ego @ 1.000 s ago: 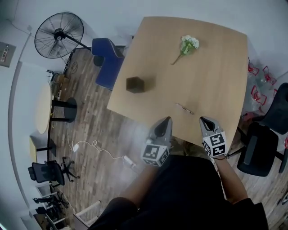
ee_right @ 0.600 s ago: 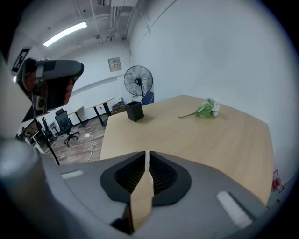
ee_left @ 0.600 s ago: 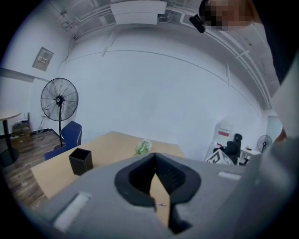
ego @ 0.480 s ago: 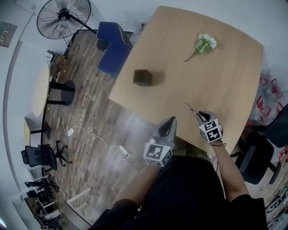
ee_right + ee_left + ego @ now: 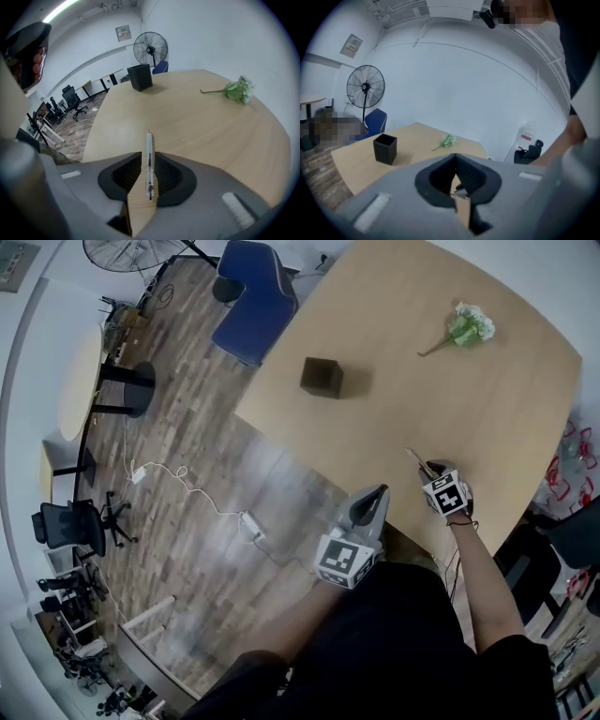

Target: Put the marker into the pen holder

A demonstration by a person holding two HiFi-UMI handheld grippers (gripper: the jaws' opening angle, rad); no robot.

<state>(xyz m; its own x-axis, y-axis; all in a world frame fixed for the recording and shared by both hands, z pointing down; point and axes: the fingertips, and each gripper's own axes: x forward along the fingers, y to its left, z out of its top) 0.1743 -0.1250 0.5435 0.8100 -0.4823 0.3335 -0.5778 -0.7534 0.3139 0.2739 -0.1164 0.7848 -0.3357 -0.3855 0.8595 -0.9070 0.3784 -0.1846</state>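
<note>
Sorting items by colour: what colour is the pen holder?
Black; the pen holder shows best in the right gripper view.

Fan (image 5: 127, 249) cut by top edge in head view. Marker (image 5: 414, 457) rear end hidden under right claw (image 5: 432, 468).

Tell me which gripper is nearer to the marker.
Right. The right gripper is at the marker on the table, its jaws standing either side of it. The left gripper hovers by the table's near edge, jaws together, well short of the marker.
</note>
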